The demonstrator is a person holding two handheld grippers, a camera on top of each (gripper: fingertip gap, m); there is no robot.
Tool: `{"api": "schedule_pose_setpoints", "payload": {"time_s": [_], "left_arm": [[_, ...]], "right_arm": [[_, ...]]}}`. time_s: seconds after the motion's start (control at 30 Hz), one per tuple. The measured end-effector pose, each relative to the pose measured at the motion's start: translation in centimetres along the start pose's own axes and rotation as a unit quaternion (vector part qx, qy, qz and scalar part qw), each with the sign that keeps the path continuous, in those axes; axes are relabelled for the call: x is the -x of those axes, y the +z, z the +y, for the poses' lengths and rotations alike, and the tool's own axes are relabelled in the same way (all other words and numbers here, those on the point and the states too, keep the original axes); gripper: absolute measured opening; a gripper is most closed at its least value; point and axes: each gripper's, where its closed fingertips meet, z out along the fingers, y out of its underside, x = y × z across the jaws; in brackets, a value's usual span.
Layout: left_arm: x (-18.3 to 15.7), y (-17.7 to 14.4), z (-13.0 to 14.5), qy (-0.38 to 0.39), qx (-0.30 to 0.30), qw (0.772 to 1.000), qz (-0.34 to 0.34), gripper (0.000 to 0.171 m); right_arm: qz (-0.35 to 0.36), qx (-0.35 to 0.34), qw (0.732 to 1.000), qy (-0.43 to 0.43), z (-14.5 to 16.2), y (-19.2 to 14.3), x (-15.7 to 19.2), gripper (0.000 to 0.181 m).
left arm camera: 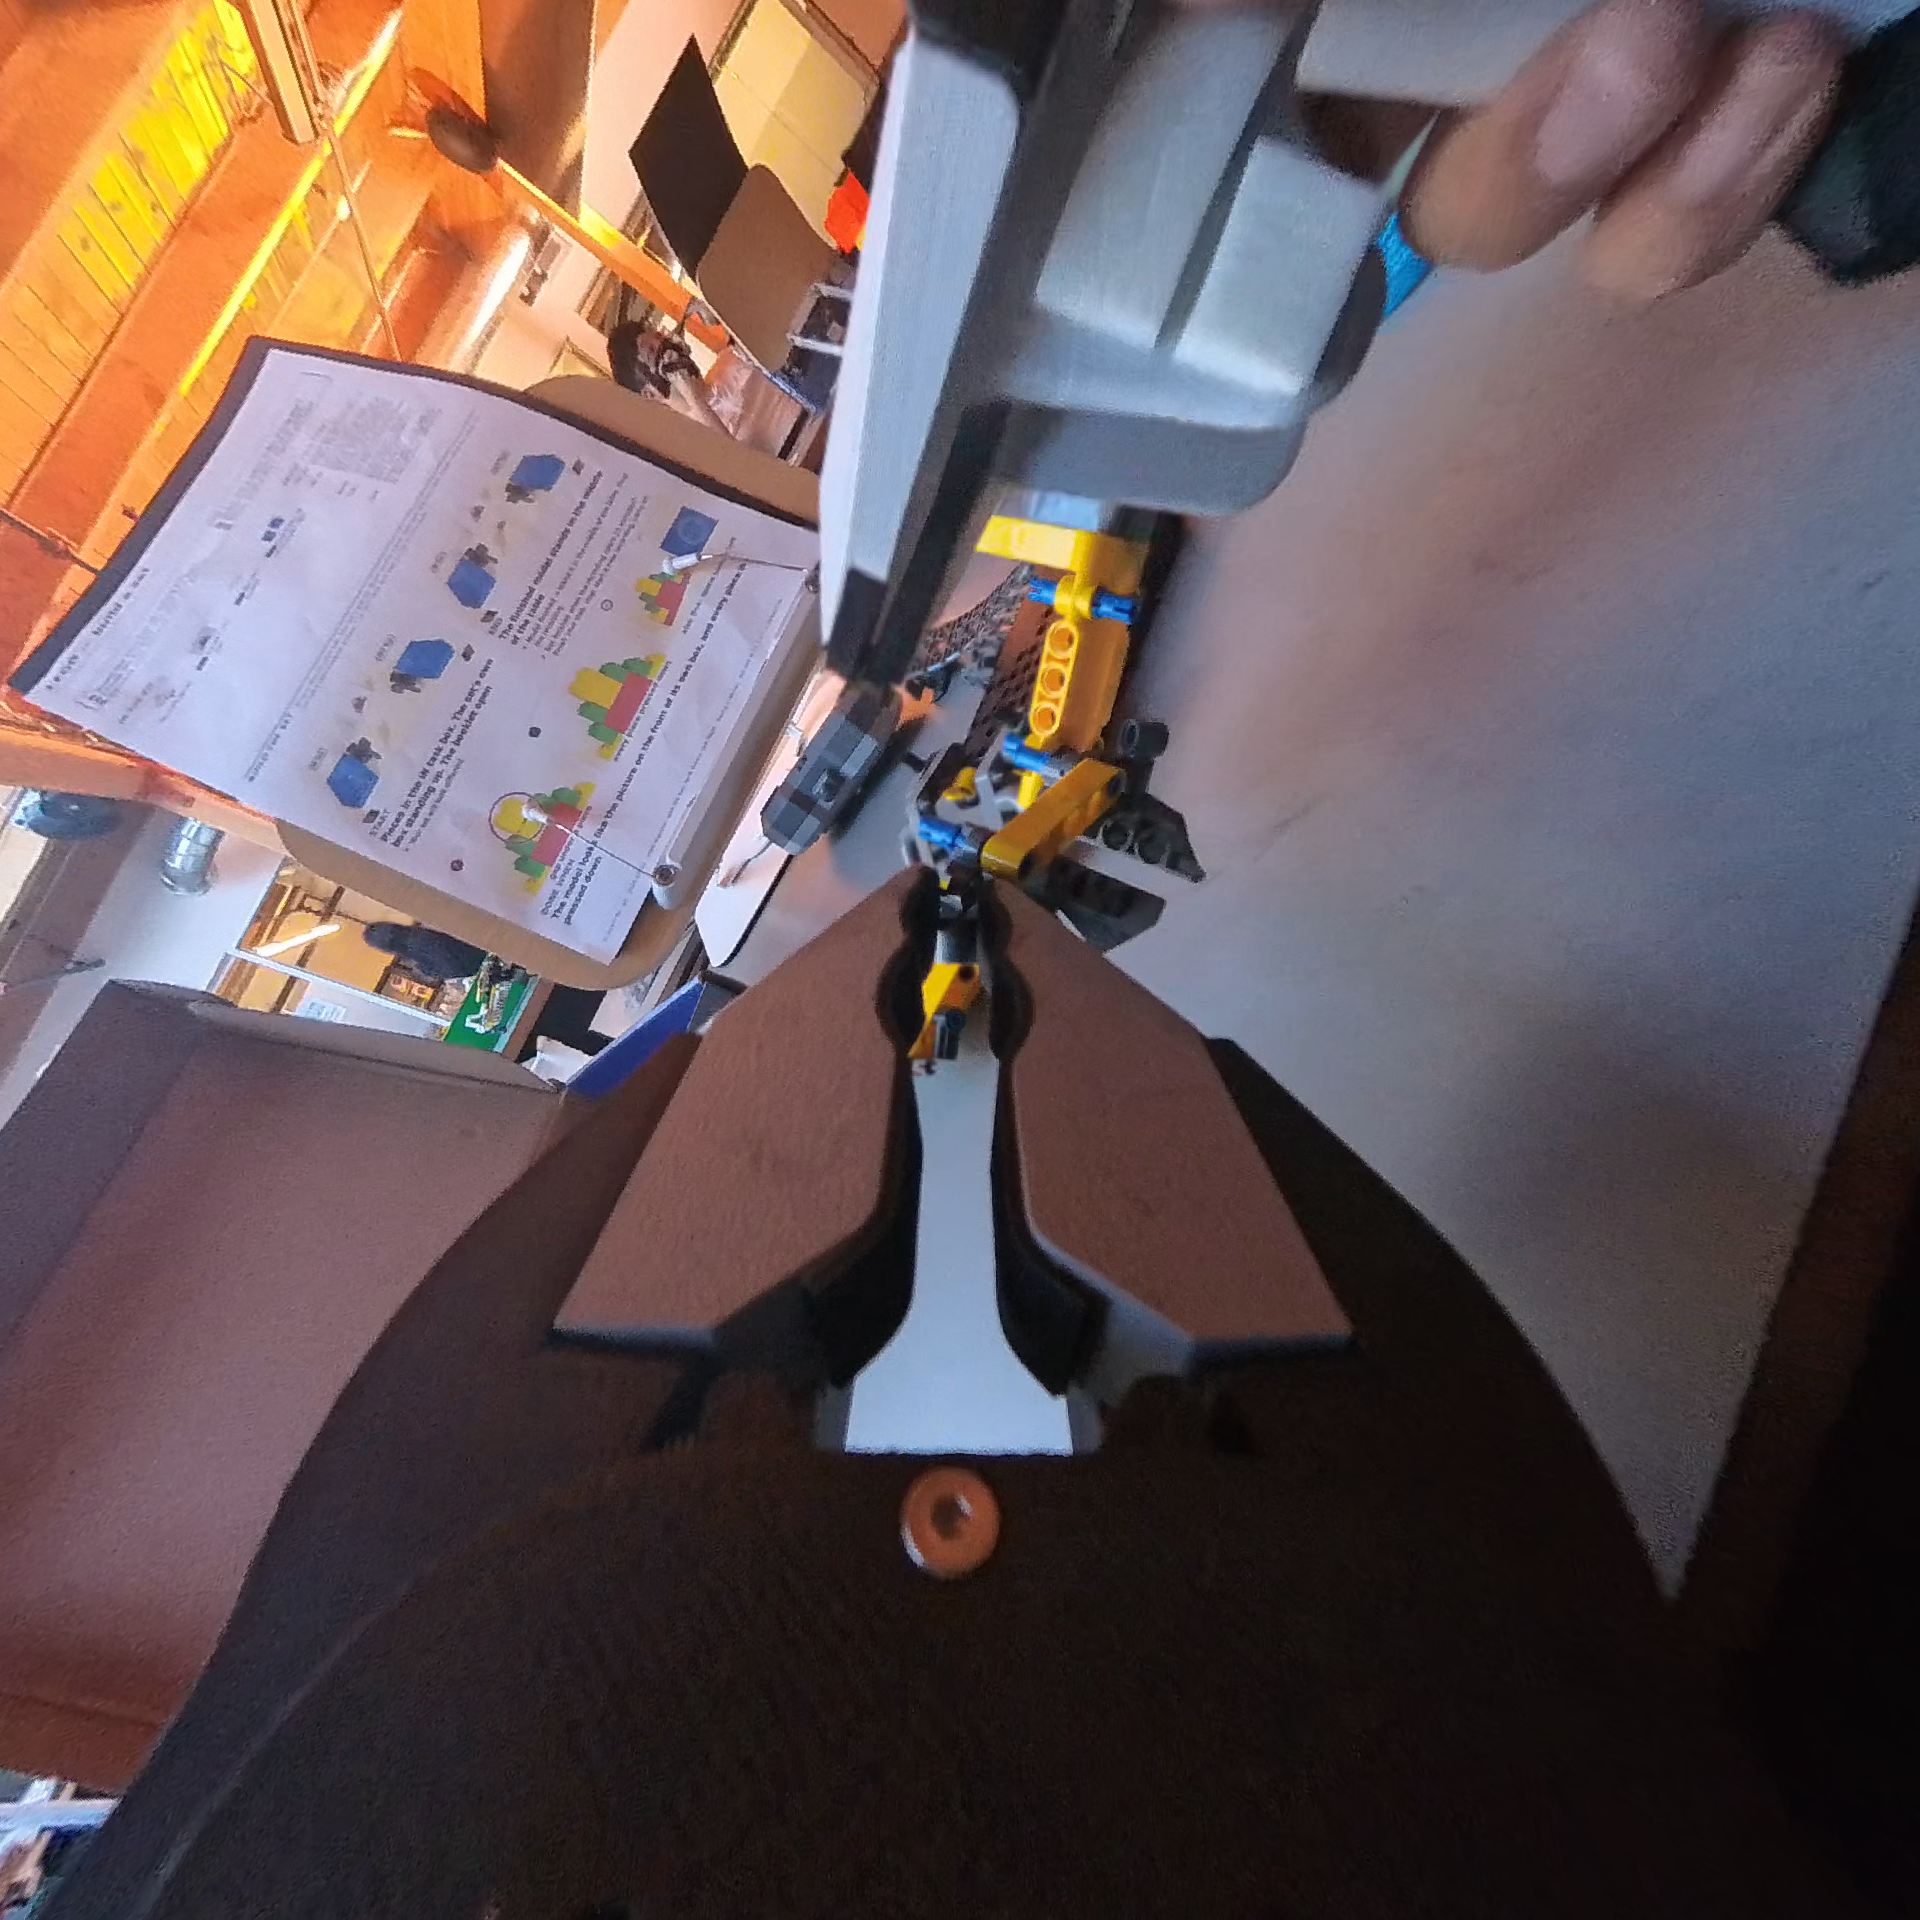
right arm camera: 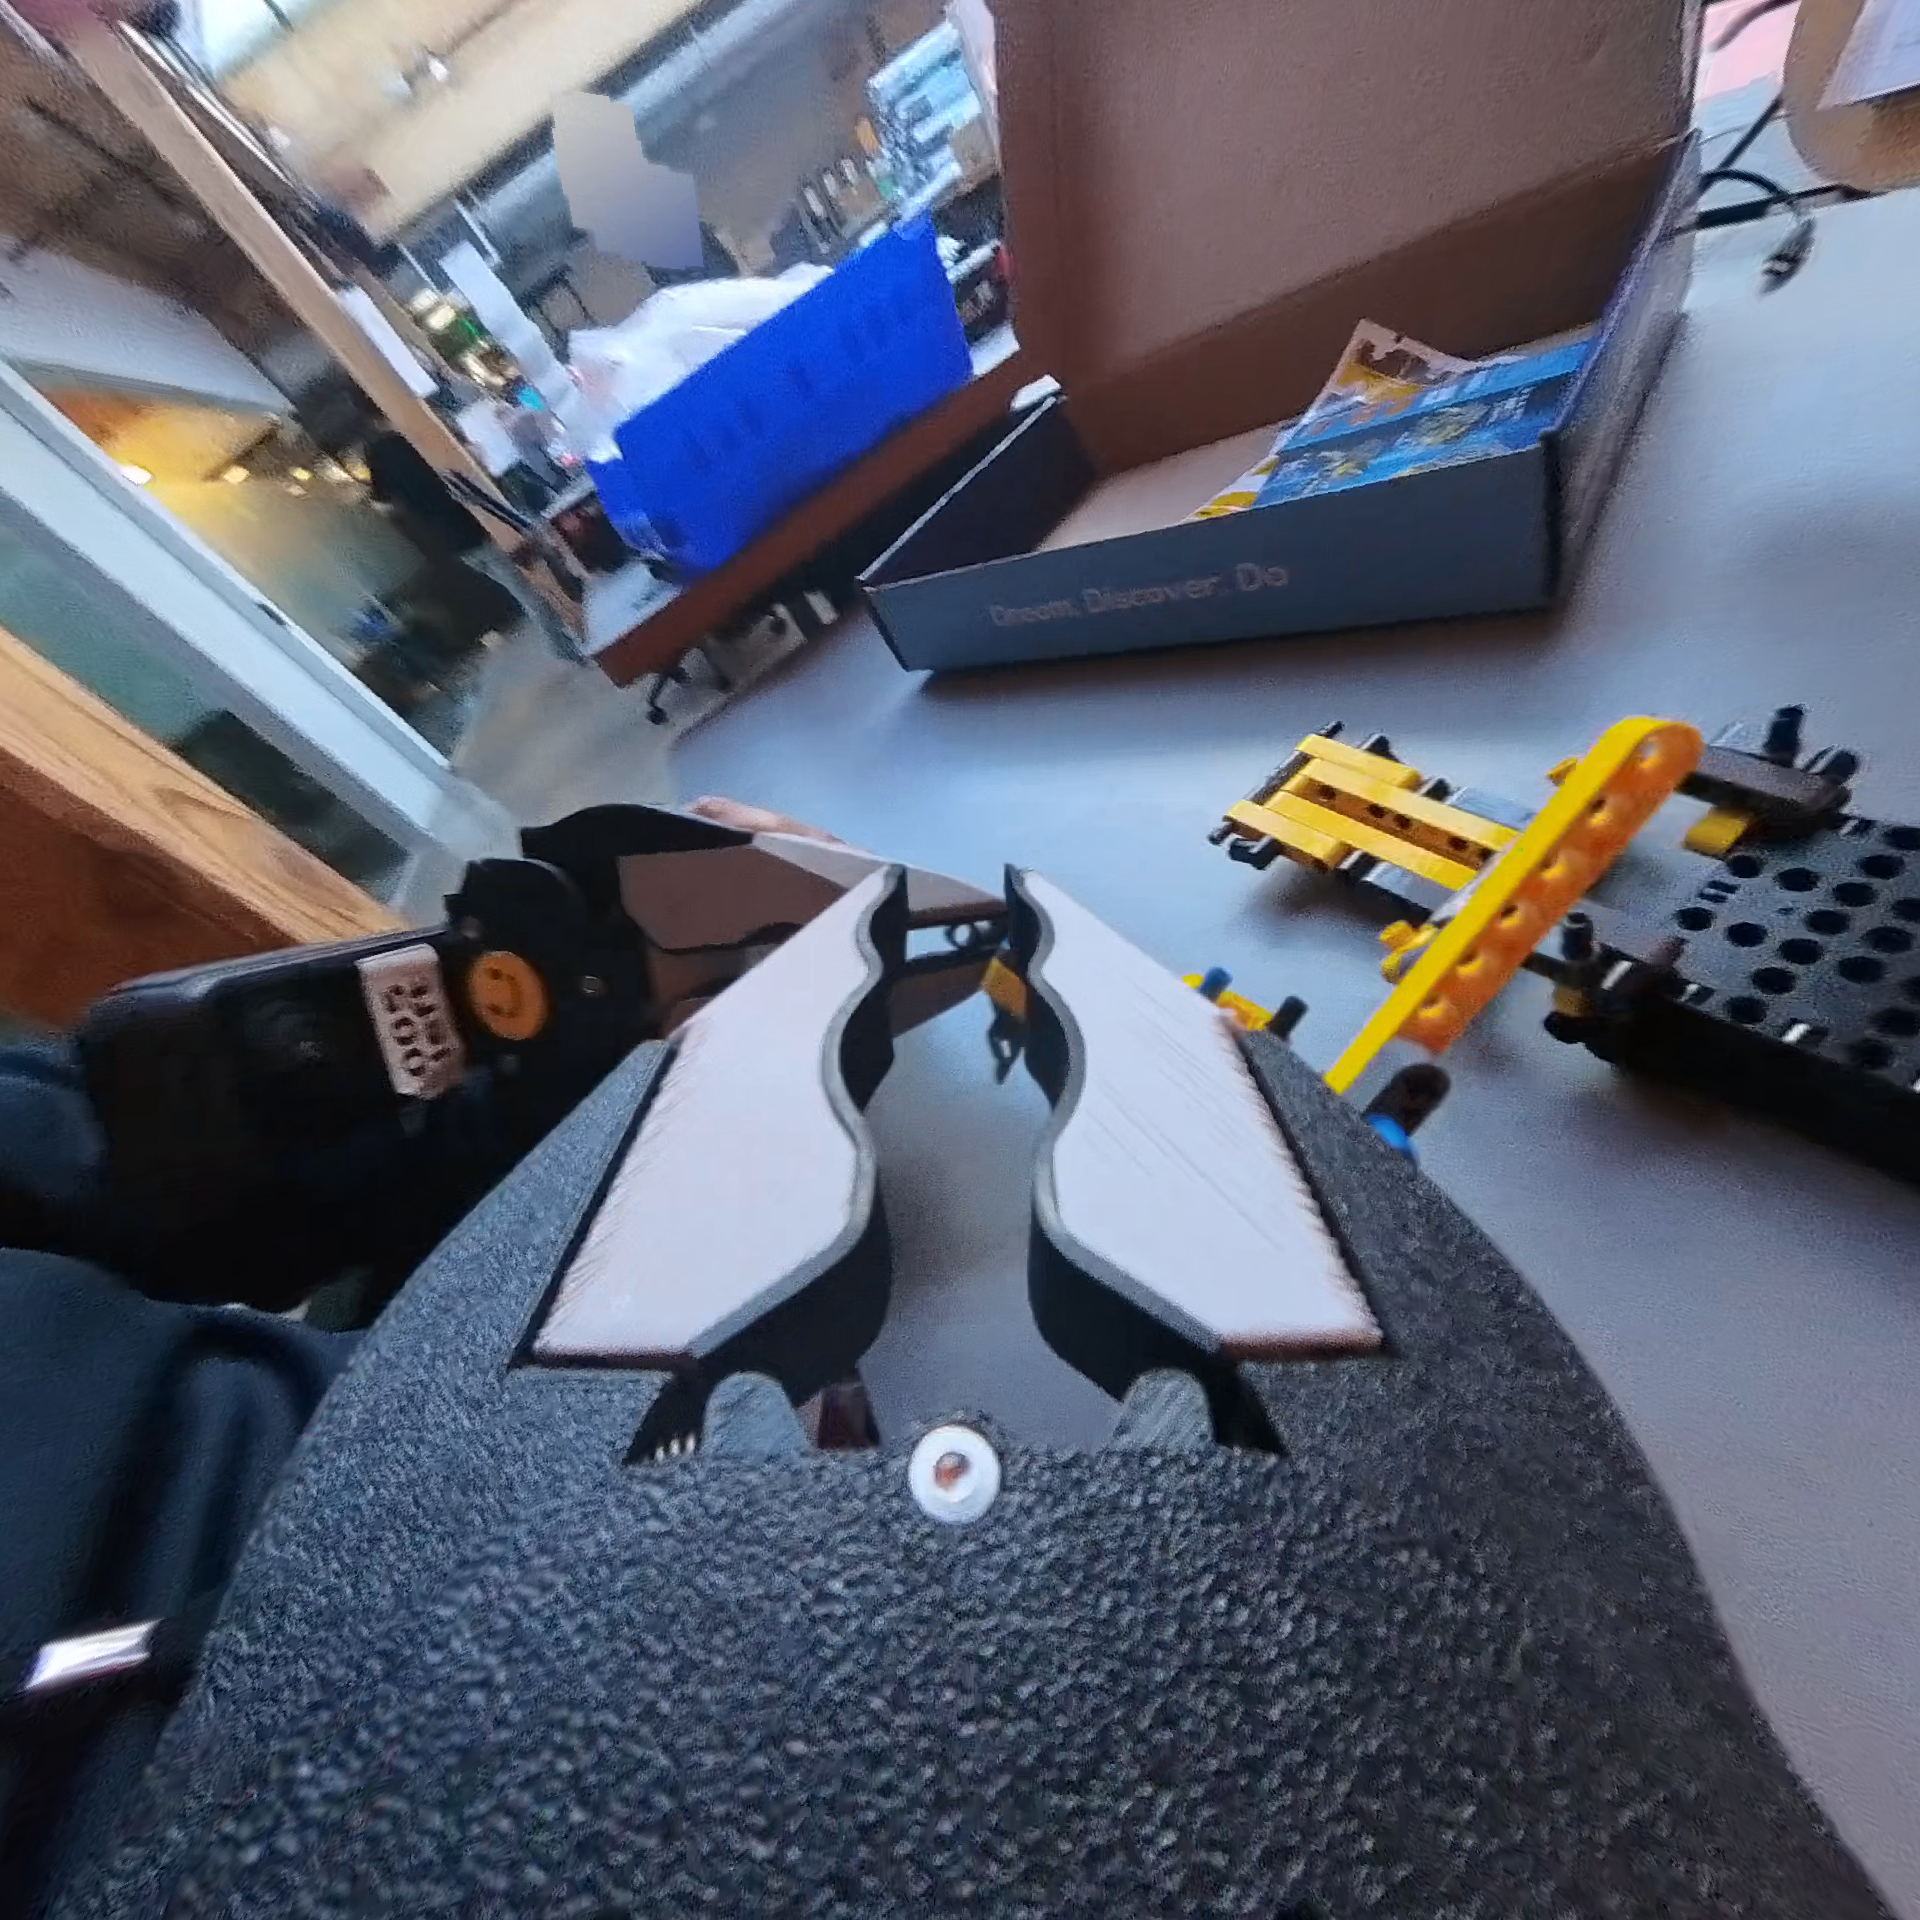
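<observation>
My left gripper [left arm camera: 951, 899] is shut on a small yellow brick piece [left arm camera: 948, 995] pinched near its fingertips. It is held just in front of a yellow and black brick model [left arm camera: 1049, 748] on the pale table [left arm camera: 1558, 831]. My right gripper [right arm camera: 951, 883] is open and empty, hovering low over the table. The left gripper's black body [right arm camera: 343, 1039] reaches in from the left behind it, and the yellow piece [right arm camera: 1001, 982] shows through the gap. The model's yellow beam [right arm camera: 1538, 904] and black holed plate [right arm camera: 1787, 935] lie to the right. The right gripper's grey body [left arm camera: 1143, 260] and a hand [left arm camera: 1662, 156] fill the top of the left wrist view.
An open blue box [right arm camera: 1247, 582] with a booklet [right arm camera: 1434, 426] inside stands on the table behind the model. A printed sheet with brick pictures [left arm camera: 416, 644] leans on a stand. A brown cardboard box [left arm camera: 208, 1299] is beside the left gripper. A blue bin [right arm camera: 790, 416] is beyond the table edge. My two grippers' fingertips are within a few centimetres of each other.
</observation>
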Motion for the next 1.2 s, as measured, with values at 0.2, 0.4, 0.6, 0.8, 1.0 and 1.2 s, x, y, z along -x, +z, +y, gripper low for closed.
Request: {"api": "schedule_pose_setpoints", "payload": {"time_s": [0.2,0.4,0.6,0.8,1.0,1.2], "left_arm": [[-0.4,0.5,1.2,-0.039,0.014,0.999,0.029,0.005],[-1.0,0.2,0.0,0.016,-0.009,1.0,0.02,0.005],[-0.7,0.1,-0.4,0.013,-0.015,1.0,0.013,0.005],[-0.4,0.2,-0.7,0.021,-0.011,1.0,-0.001,0.005],[-0.6,0.3,-1.1,0.013,-0.008,1.0,-0.008,0.005],[-0.7,0.5,-0.8,0.008,-0.005,1.0,-0.005,0.005]], "right_arm": [[-0.006,0.03,1.0,-0.006,1.3,0.6,0.4,0.001],[0.024,0.044,0.999,0.019,2.7,1.2,-2.6,0.008],[-0.015,0.039,0.997,0.068,2.7,1.2,-2.1,0.005],[0.001,0.022,0.998,0.054,2.3,1.6,-1.9,0.004],[0.036,-0.041,0.997,0.047,0.8,0.8,-2.6,0.004],[0.058,0.003,0.998,0.021,1.9,1.5,-2.7,0.013]]}}
